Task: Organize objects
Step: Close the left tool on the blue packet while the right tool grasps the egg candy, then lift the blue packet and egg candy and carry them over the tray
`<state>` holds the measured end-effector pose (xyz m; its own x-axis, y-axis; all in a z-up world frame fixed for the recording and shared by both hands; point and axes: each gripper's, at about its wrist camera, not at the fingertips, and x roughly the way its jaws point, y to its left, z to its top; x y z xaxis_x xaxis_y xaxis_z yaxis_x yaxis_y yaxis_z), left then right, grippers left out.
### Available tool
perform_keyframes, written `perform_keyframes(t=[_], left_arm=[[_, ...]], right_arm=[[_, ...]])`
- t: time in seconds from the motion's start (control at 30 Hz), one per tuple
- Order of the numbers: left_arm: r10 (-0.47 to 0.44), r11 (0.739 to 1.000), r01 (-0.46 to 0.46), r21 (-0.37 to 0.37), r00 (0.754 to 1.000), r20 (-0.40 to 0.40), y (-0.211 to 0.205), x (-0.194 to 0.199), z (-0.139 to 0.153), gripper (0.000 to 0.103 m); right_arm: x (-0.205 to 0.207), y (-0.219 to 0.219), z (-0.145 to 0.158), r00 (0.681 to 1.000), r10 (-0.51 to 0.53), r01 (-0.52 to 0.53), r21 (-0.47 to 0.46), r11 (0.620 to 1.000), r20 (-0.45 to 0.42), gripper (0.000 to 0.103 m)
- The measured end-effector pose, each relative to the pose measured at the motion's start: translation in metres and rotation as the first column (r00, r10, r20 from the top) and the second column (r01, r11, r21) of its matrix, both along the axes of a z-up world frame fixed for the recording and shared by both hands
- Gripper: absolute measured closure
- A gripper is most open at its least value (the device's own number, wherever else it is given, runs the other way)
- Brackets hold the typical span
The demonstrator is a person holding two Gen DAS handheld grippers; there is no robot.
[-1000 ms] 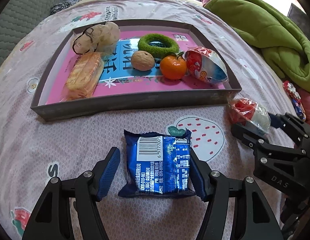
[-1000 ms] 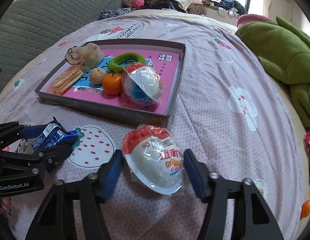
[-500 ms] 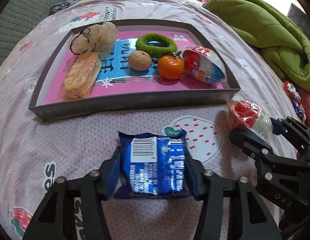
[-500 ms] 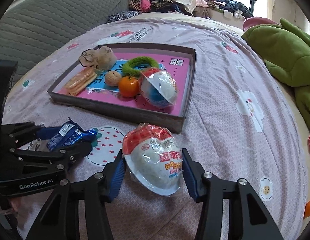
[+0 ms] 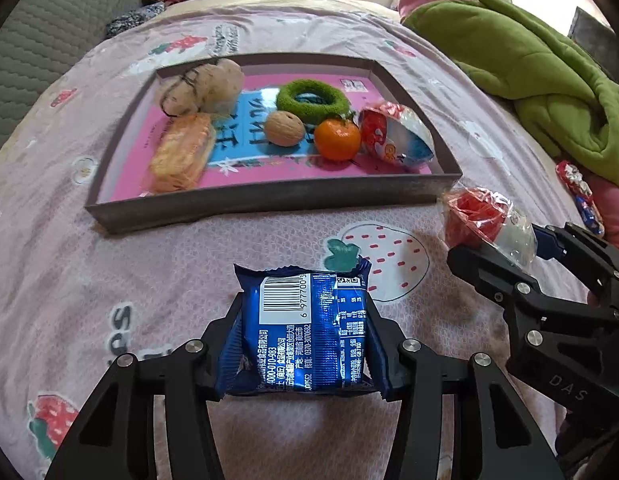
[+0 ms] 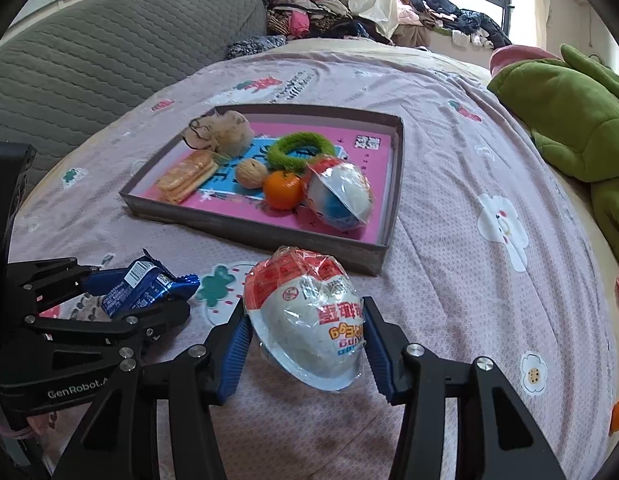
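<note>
Your left gripper [image 5: 305, 332] has its jaws clamped on the blue foil snack packet [image 5: 305, 328], barcode up, held between both pads. Your right gripper [image 6: 305, 336] has its jaws clamped on the plastic-wrapped red-and-white toy egg [image 6: 309, 316]. Both sit near the grey cardboard tray [image 5: 269, 200] on the bed.

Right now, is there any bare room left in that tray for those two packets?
Yes. The tray's right strip beside the egg toy is bare, as is the far right corner by the green ring. The left and middle are crowded: crackers, walnut, orange.
</note>
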<state>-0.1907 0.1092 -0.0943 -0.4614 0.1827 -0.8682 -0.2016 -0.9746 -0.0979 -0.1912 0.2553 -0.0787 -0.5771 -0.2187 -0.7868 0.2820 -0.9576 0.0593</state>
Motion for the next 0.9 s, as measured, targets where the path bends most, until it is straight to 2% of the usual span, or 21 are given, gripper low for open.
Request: perform_keyframes(t=[0.6, 0.77, 0.9], left_arm=[[0.029, 0.999, -0.026, 0.022, 0.991, -0.127, -0.028, 0.031, 0.075, 0.05], [0.034, 0.999, -0.031, 0.022, 0.984, -0.174, -0.038, 0.026, 0.099, 0.05], [0.047, 0.999, -0.044, 0.018, 0.974, -0.221, -0.05, 0.013, 0.122, 0.05]], right_arm=[[0.044, -0.029, 0.062, 0.993, 0.016, -0.017, -0.006, 1.0, -0.12, 0.05], [0.039, -0.033, 0.094, 0.986, 0.011, -0.014, -0.018, 1.0, -0.167, 0.05], [0.027, -0.041, 0.12, 0.977, 0.015, -0.014, 0.006, 1.0, -0.212, 0.05]])
